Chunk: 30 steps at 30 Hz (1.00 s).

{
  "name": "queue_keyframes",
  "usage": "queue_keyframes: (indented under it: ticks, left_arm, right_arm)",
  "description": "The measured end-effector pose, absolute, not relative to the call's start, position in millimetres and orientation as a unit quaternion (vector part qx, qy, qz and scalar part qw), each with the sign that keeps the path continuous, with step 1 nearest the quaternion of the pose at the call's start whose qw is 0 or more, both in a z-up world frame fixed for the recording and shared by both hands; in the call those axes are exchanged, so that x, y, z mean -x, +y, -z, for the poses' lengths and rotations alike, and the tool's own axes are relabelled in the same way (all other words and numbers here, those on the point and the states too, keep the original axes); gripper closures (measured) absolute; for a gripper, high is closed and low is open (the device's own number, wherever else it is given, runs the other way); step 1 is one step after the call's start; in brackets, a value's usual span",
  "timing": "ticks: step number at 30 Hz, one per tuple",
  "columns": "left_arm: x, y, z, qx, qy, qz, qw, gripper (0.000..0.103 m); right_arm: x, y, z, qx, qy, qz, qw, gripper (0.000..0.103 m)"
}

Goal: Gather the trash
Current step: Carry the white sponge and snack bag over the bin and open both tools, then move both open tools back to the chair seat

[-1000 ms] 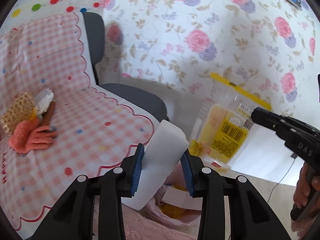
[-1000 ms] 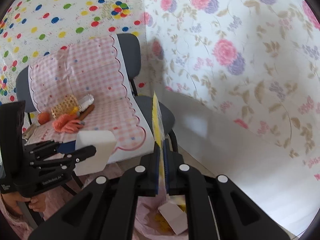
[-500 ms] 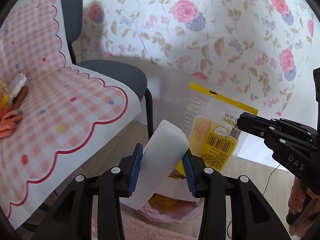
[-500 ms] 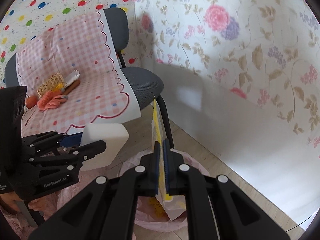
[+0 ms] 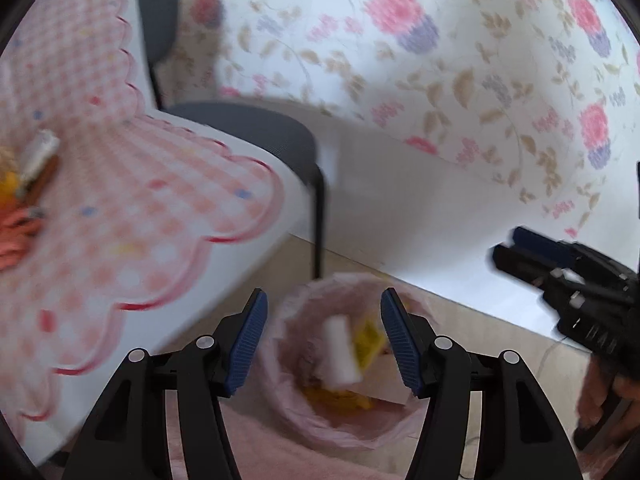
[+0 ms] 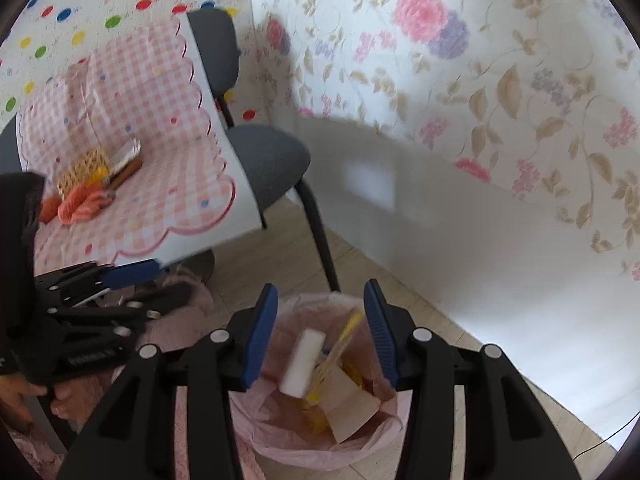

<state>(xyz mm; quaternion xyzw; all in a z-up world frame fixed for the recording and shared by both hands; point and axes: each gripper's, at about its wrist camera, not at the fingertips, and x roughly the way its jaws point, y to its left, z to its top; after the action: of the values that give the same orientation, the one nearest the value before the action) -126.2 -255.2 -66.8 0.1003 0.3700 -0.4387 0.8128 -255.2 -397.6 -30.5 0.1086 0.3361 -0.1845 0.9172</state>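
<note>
A bin with a pink liner (image 5: 304, 420) (image 6: 264, 432) stands on the floor below both grippers. A white foam block (image 5: 340, 356) (image 6: 304, 362) and a yellow-printed clear packet (image 5: 366, 344) (image 6: 340, 344) are dropping into it, blurred, on top of cardboard and yellow scraps. My left gripper (image 5: 323, 300) (image 6: 160, 284) hangs over the bin with its jaws opening and nothing between the pads. My right gripper (image 6: 320, 292) (image 5: 516, 248) is also above the bin, jaws opening, and nothing touches its pads.
A grey chair (image 5: 256, 128) (image 6: 272, 160) stands left of the bin under a pink checked cloth (image 5: 160, 200) (image 6: 160, 140). An orange glove (image 6: 80, 204), a woven yellow piece (image 6: 84, 168) and a brush lie on the cloth. Floral wallpaper (image 6: 480, 80) backs the corner.
The left gripper let go of the white block and the right gripper let go of the yellow packet; both pieces fell toward the bin. Both grippers sank closer to the bin.
</note>
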Motion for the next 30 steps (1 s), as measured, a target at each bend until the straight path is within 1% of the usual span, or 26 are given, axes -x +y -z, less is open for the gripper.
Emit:
queue_keyframes:
  ticks: [4, 5, 7, 9, 14, 15, 16, 17, 18, 22, 25, 30]
  left_arm:
    - [116.9, -215.4, 41.1, -0.096, 0.349, 0.395, 0.844, 0.043]
    - [114.9, -208.1, 37.6, -0.094, 0.347, 0.387, 0.849, 0.042]
    - [111.2, -191.0, 30.8, -0.082, 0.348, 0.373, 0.857, 0.035]
    - [107.2, -171.9, 24.2, -0.065, 0.349, 0.357, 0.864, 0.035]
    - [106.3, -140.1, 17.9, -0.068, 0.345, 0.315, 0.882, 0.035]
    - [105.2, -133.4, 18.0, -0.065, 0.347, 0.308, 0.883, 0.035]
    - [103.8, -126.0, 18.9, -0.063, 0.347, 0.301, 0.886, 0.032]
    - [102.2, -117.9, 20.2, -0.062, 0.349, 0.290, 0.889, 0.026]
    - [100.7, -111.0, 21.6, -0.060, 0.352, 0.280, 0.891, 0.024]
    - [88.7, -78.5, 23.8, -0.042, 0.363, 0.235, 0.901, 0.023]
    - [80.4, -55.8, 20.8, -0.031, 0.357, 0.200, 0.912, 0.020]
    - [62.8, -22.9, 15.9, -0.031, 0.351, 0.146, 0.924, 0.019]
  right_arm:
    - [258.0, -396.8, 3.7, -0.099, 0.305, 0.189, 0.928, 0.058]
    - [256.0, -395.1, -1.9, -0.096, 0.300, 0.185, 0.931, 0.058]
    - [252.1, -390.2, -11.2, -0.095, 0.290, 0.171, 0.937, 0.058]
    - [245.7, -383.8, -18.3, -0.103, 0.283, 0.149, 0.942, 0.058]
    - [226.8, -356.8, -28.5, -0.086, 0.279, 0.107, 0.951, 0.058]
    - [223.2, -351.0, -28.9, -0.083, 0.279, 0.098, 0.952, 0.058]
    - [219.7, -346.1, -29.1, -0.081, 0.280, 0.090, 0.952, 0.058]
    - [215.2, -340.4, -29.1, -0.079, 0.281, 0.080, 0.953, 0.058]
    - [208.5, -333.2, -27.7, -0.074, 0.285, 0.069, 0.953, 0.058]
    - [182.9, -307.8, -22.4, -0.056, 0.300, 0.029, 0.952, 0.058]
    - [159.8, -285.7, -18.7, -0.038, 0.310, -0.002, 0.950, 0.058]
    - [123.4, -252.8, -16.7, -0.023, 0.315, -0.047, 0.948, 0.058]
